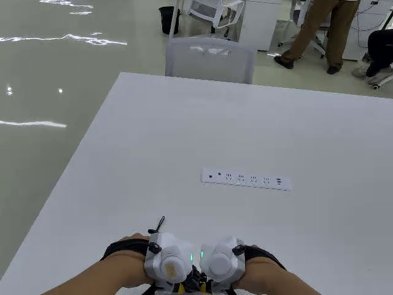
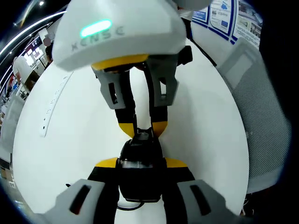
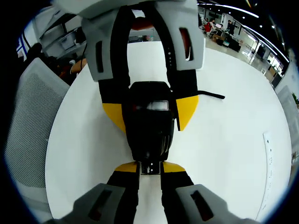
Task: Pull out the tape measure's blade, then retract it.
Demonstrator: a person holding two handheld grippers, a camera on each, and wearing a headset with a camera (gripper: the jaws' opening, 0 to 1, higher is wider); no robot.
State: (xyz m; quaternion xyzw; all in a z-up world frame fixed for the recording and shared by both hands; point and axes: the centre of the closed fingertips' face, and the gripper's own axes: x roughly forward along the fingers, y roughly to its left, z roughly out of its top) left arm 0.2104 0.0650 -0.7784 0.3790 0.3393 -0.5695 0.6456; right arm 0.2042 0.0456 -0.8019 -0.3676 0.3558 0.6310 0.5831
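A black tape measure (image 2: 140, 175) sits just above the white table (image 1: 184, 135) at its near edge, between the two grippers. My left gripper (image 2: 140, 163) is shut on its case, the yellow-tipped pads (image 3: 187, 109) pressing both sides. My right gripper (image 3: 150, 169) faces it, shut on the blade's end hook at the case mouth. Hardly any blade is out. A black wrist strap (image 3: 210, 95) trails from the case. In the head view the left gripper (image 1: 167, 263) and right gripper (image 1: 220, 263) sit side by side, almost touching, with the tape measure mostly hidden beneath them.
A white power strip (image 1: 245, 179) lies on the table beyond the grippers. A grey mesh chair (image 1: 209, 58) stands at the far edge, and another chair (image 3: 32, 126) is close behind the near edge. People (image 1: 319, 31) stand far back on the right.
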